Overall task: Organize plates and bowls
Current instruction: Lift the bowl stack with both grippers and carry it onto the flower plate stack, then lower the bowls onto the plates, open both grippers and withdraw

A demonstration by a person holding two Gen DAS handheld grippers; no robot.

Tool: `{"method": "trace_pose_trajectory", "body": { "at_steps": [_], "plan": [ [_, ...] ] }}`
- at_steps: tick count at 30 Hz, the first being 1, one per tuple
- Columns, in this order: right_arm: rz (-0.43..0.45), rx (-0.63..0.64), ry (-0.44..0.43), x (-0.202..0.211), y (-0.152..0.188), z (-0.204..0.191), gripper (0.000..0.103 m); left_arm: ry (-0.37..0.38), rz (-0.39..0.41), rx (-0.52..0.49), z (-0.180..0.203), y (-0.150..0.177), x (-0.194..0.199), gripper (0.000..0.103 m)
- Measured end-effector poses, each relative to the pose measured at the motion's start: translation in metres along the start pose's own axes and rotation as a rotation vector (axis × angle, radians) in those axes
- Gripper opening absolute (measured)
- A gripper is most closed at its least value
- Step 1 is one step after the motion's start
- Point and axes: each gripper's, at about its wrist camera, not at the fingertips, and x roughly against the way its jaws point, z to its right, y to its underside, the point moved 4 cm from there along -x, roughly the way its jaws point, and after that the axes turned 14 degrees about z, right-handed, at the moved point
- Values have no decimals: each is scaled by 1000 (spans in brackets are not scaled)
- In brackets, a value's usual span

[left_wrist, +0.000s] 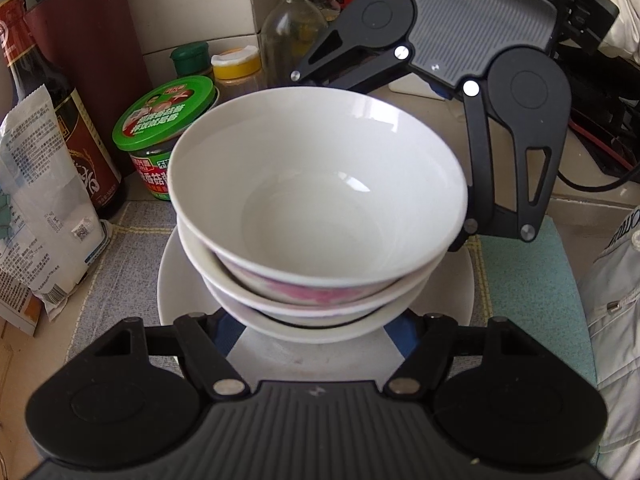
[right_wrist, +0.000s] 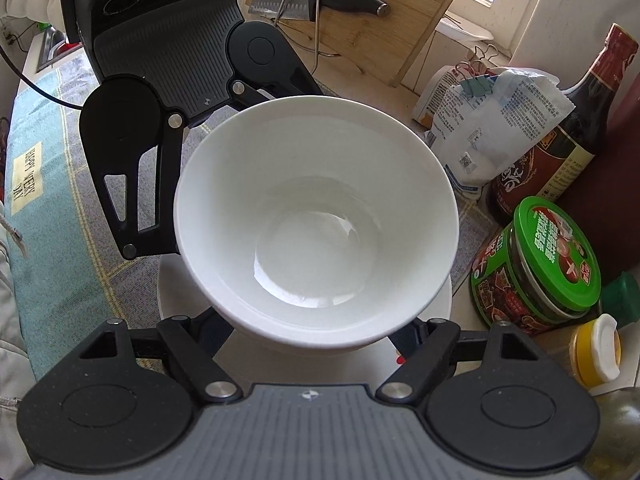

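I had a stack of white bowls (left_wrist: 320, 216) between both tools, sitting over a white plate (left_wrist: 176, 280) on a grey cloth (left_wrist: 128, 264) on the tabletop. The top bowl (right_wrist: 316, 216) was empty and leaned a little off the two below it; the one under it showed a pink pattern on its side.

My left tool (left_wrist: 316, 334) reached in under the near side of the stack, its fingers hidden beneath the lowest bowl, so I could not tell whether they pressed on it or merely flanked it. My right tool (right_wrist: 316, 338) came in from the opposite side, and its fingertips were covered by the bowls as well; whether it was gripping I could not tell either. Each tool appeared in the other's view, just beside the bowl rims.

A green-lidded jar (left_wrist: 168, 120) stood just behind the stack, with a dark sauce bottle (left_wrist: 52, 120) and a white bag (left_wrist: 44, 208) near it. A knife (right_wrist: 320, 2) lay on a wooden board (right_wrist: 372, 36) further off.
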Motion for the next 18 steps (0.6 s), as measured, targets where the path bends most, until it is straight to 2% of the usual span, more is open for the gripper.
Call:
{"method": "trace_pose_trajectory", "body": {
  "at_steps": [18],
  "plan": [
    [-3,-5,25,-4,-1,-1,86,-10,5,21,-3,2,-4,73]
  ]
}}
